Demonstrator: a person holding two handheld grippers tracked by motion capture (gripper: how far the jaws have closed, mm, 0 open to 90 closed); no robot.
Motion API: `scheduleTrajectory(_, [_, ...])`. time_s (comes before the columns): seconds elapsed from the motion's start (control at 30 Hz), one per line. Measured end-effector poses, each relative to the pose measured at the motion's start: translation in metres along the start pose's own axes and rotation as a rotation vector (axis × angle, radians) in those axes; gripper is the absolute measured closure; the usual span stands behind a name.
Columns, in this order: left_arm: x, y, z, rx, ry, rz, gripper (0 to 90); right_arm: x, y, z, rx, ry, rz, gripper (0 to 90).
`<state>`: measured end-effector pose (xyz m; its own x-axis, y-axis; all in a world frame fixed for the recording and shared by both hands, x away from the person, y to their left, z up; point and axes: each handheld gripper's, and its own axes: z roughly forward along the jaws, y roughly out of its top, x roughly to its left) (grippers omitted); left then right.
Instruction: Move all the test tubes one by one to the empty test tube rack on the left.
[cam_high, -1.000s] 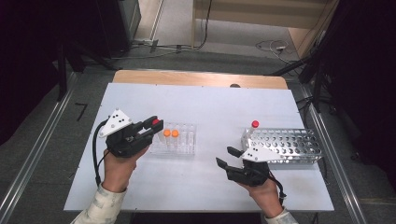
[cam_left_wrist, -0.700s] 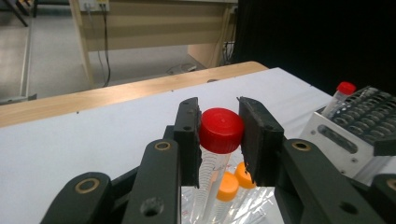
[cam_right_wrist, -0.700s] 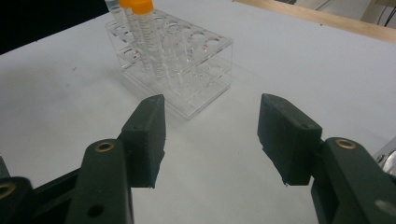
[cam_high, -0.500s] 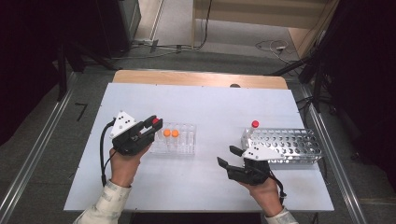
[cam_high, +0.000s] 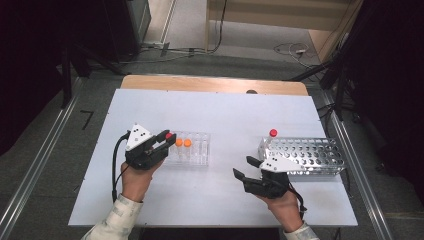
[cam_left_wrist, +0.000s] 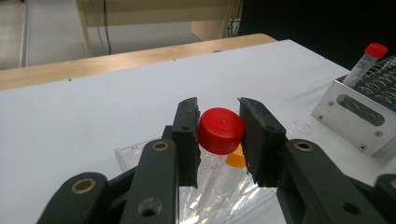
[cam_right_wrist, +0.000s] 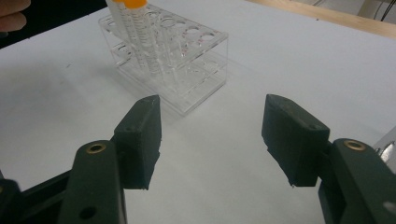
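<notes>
At the nine o'clock side of the worktop (cam_high: 225, 115), our left gripper (cam_high: 167, 138) holds a red-capped tube (cam_left_wrist: 220, 130) by its cap. The jaws flank the cap on both sides in the left gripper view; they have just been easing open a little, and the cap sits between them, the left pad against it and the right pad at its edge. The tube hangs over the clear plastic rack (cam_high: 192, 149), at its left end, just beside the two orange-capped tubes (cam_high: 183, 143) standing in it.

We judge the step in hand to be seating this tube into a free hole at that end of the rack. To do it well, we keep the tube upright, line its tip over the hole before lowering, and let go only once the tube rests in the hole. Opening too early could tip it against the orange neighbour. We also keep the jaws clear of the neighbouring caps as we lift away.

Toward five o'clock, our right gripper (cam_high: 246, 168) rests low over bare worktop, its jaws spread wide with nothing between them. At three o'clock stands the metal rack (cam_high: 305, 155), with one more red-capped tube (cam_high: 272, 134) at its near-left corner, likely the next to fetch.
</notes>
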<state>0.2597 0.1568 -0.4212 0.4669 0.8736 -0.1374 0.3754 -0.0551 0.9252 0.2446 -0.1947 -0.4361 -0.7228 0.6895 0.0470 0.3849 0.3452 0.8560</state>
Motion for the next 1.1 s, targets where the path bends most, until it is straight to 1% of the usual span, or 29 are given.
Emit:
scheduleTrajectory(0.07, [0.001, -0.001, 0.0, 0.004, -0.009, -0.022, 59.2, 0.0, 0.0, 0.0, 0.0, -0.005, 0.001, 36.1])
scheduleTrajectory(0.23, [0.003, 0.0, -0.003, -0.007, 0.004, -0.046, 52.1, -0.004, -0.002, -0.004, -0.011, -0.022, 0.011, 36.0])
scheduleTrajectory(0.33, [0.004, 0.002, -0.007, -0.02, 0.014, -0.057, 46.8, -0.009, -0.002, -0.009, -0.021, -0.041, 0.017, 36.0])
scheduleTrajectory(0.4, [0.004, 0.002, -0.009, -0.021, 0.021, -0.056, 43.5, -0.014, -0.003, -0.012, -0.025, -0.057, 0.032, 36.0])
scheduleTrajectory(0.5, [0.004, 0.002, -0.009, -0.015, 0.048, -0.06, 37.4, -0.022, -0.005, -0.016, -0.03, -0.091, 0.043, 36.0])
scheduleTrajectory(0.6, [0.003, 0.002, -0.007, -0.013, 0.082, -0.063, 27.6, -0.033, -0.007, -0.018, -0.037, -0.124, 0.061, 36.1])
scheduleTrajectory(0.7, [0.002, 0.003, -0.007, -0.016, 0.102, -0.06, 22.3, -0.044, -0.008, -0.02, -0.049, -0.162, 0.084, 36.1])
scheduleTrajectory(0.83, [0.001, 0.002, -0.007, -0.021, 0.107, -0.062, 20.9, -0.056, -0.008, -0.02, -0.058, -0.219, 0.102, 36.2])
scheduleTrajectory(0.97, [0.001, 0.002, -0.006, -0.021, 0.106, -0.066, 20.9, -0.066, -0.006, -0.014, -0.066, -0.262, 0.121, 36.9])
scheduleTrajectory(1.07, [0.0, 0.002, -0.006, -0.018, 0.101, -0.063, 20.9, -0.074, -0.005, -0.008, -0.058, -0.258, 0.149, 37.3])
scheduleTrajectory(1.1, [0.0, 0.002, -0.006, -0.019, 0.099, -0.062, 20.9, -0.076, -0.005, -0.006, -0.053, -0.266, 0.153, 37.4])
